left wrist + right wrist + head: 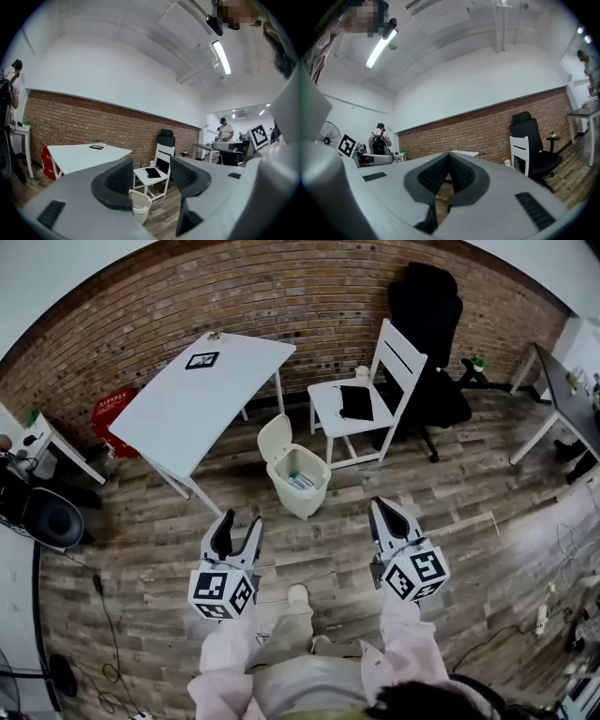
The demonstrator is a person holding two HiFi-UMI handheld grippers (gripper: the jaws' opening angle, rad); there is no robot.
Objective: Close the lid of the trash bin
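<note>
Currently the trash bin (302, 486) stands on the wood floor (469, 521), between the white desk (202, 395) and the white chair (361, 409). Its lid (275, 439) is swung up and back on the desk side, so the task isn't done. Some pale stuff lies inside.

Both tongs are well short of it and empty. The left tongs (239, 526) are released, jaws apart with only the far-off bin showing between them in the left gripper view. The right tongs (389, 517) are clenched on nothing.

Risks, as I judge them:
- The bin looks light and is unanchored. Shove the lid sideways instead of over and down and you'll likely slide or tip it toward the chair leg.
- The hinge is on the far side from you. Coming in low at the front means hitting the rim, not the lid.
- Spread left jaws could hook the lid edge. The clenched right tongs make the cleaner pusher.
- Contents riding high could keep the lid from seating.
</note>
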